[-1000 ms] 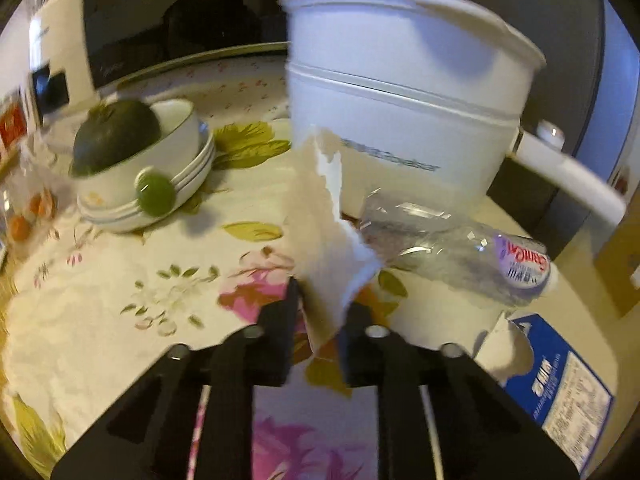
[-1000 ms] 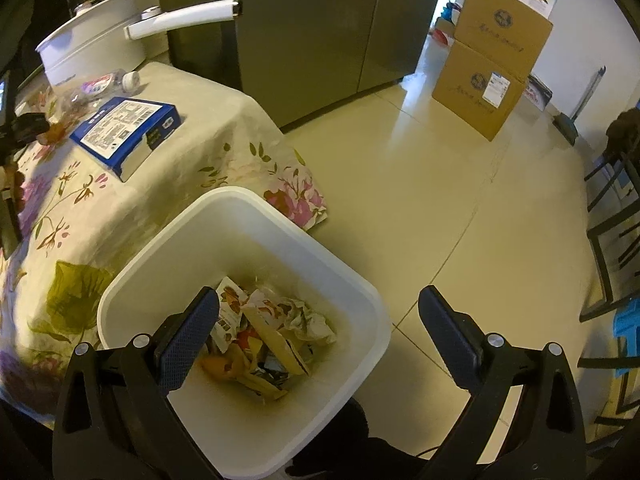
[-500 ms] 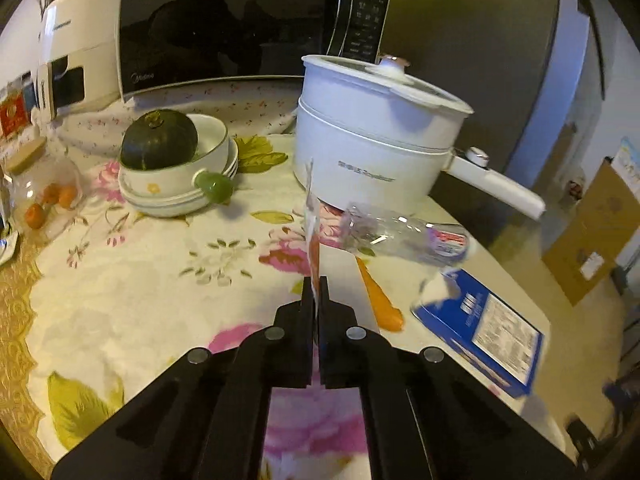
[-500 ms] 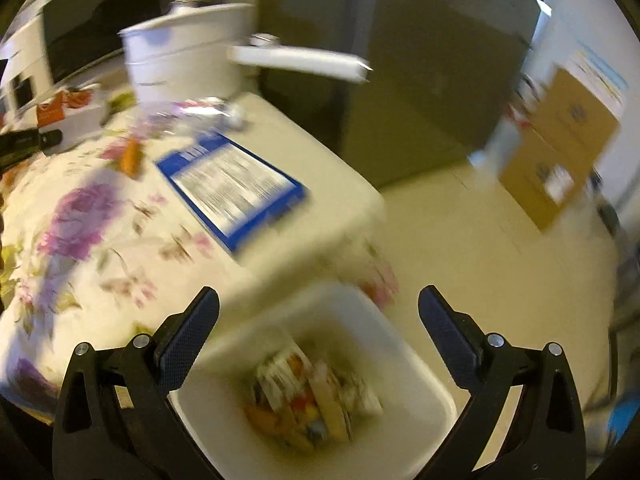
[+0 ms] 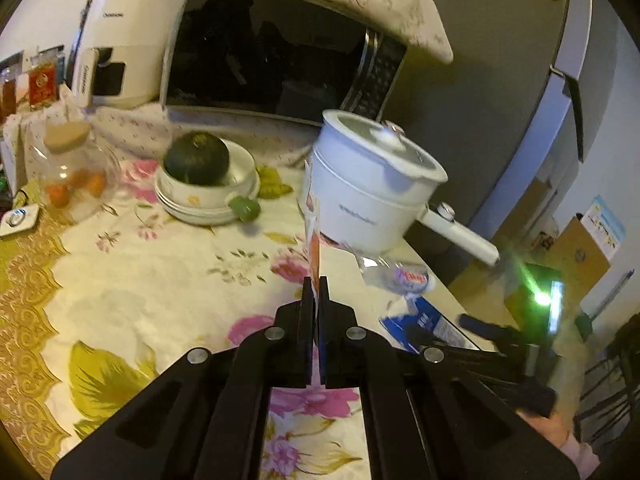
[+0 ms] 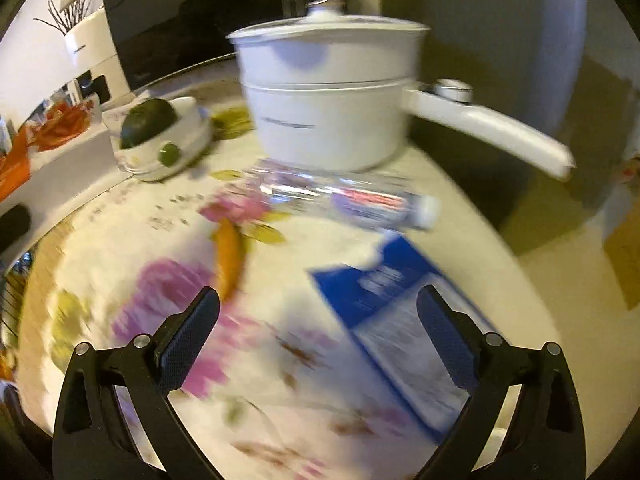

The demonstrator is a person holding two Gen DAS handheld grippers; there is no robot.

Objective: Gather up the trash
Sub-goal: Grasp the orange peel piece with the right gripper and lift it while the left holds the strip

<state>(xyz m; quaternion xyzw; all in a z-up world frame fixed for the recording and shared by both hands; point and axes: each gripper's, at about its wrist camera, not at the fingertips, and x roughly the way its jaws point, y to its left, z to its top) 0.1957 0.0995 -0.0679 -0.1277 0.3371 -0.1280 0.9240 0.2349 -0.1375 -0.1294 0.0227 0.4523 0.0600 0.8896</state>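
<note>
My left gripper (image 5: 316,292) is shut on a thin white and orange wrapper (image 5: 313,236), which stands edge-on above the flowered tablecloth (image 5: 152,280). A crushed clear plastic bottle (image 5: 400,276) (image 6: 348,200) lies in front of the white pot (image 5: 372,192). A blue box (image 5: 430,324) (image 6: 400,308) lies near the table's right edge. My right gripper (image 6: 318,300) hangs open over the table, with the blue box beneath its right finger and an orange peel (image 6: 228,256) by its left finger. The right wrist view is blurred.
A white pot (image 6: 328,92) with a long handle, a bowl holding a dark green squash (image 5: 198,160), a microwave (image 5: 276,68), a white cooker (image 5: 120,40) and a glass jar (image 5: 68,176) crowd the back. A grey fridge (image 5: 500,80) and cardboard boxes (image 5: 576,256) stand right.
My left gripper closed fully on the wrapper, then rose and drew back from the pot. My right gripper swung from over the white trash bin to over the table.
</note>
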